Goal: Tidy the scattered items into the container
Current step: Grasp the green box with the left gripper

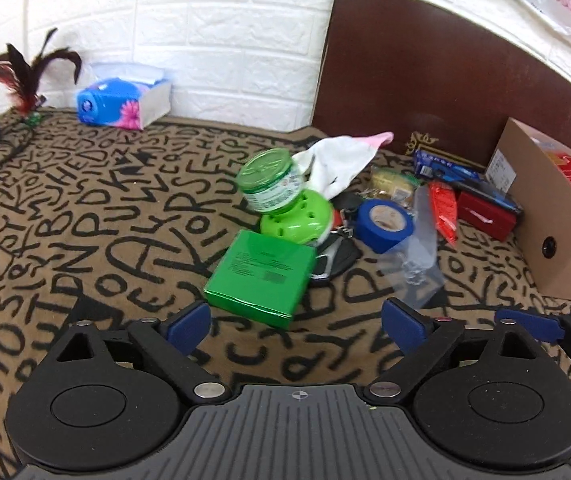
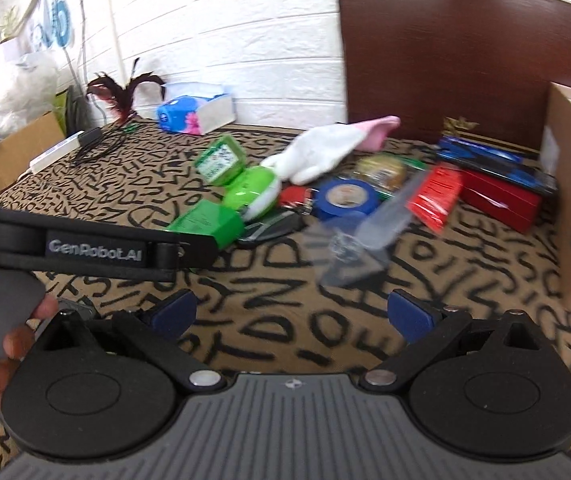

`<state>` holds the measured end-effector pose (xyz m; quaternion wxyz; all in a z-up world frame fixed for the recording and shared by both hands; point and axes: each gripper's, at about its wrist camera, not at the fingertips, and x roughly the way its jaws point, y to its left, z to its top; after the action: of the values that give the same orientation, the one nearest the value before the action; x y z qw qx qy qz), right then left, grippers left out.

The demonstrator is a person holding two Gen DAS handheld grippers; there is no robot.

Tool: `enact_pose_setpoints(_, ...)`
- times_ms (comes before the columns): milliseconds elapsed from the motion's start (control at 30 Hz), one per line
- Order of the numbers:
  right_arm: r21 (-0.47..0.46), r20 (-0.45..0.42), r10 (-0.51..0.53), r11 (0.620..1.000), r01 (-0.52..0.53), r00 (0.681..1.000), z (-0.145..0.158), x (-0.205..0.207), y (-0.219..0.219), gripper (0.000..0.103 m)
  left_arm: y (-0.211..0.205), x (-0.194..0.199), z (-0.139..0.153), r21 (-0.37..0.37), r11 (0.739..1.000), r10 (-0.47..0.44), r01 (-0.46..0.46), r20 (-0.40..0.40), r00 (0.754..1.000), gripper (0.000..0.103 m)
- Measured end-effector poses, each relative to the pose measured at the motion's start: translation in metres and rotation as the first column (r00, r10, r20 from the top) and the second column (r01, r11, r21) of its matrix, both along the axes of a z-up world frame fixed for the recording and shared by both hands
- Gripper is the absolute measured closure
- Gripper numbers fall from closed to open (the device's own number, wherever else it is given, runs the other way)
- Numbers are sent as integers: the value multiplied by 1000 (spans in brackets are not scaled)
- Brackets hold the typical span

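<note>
Scattered items lie in a heap on the letter-patterned brown cloth, left of the cardboard box that stands at the right edge. From the left: a green box nearest the grippers, a green-lidded jar tipped on its side against a green perforated ball, a white and pink sock behind them, a blue tape roll, a clear plastic bag, a red packet and a red box close to the cardboard. Far left, by the wall, sits a blue tissue pack. Left gripper hangs just before the green box, jaws spread, holding nothing. Right gripper is likewise released, short of the plastic bag.
</note>
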<state>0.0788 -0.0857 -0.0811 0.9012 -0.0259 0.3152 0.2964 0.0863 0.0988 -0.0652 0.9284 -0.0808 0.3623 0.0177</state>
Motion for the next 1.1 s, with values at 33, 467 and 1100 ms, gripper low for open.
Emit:
enact_pose_setpoints(33, 1, -1, 13, 1000, -13, 1000, -1, 2, 5, 4, 4, 4, -3, 6, 1000, -3, 3, -7, 1000, 6)
enact_pose_setpoints(467, -16, -5, 160, 987, -160, 987, -13, 18, 65, 28, 36, 35, -23, -79, 991, -114, 108, -79, 990, 11)
enact_pose_setpoints(1100, -9, -12, 173, 985, -173, 985, -13, 23, 65, 51, 19, 43, -20, -60, 974, -223, 217, -130, 966, 38)
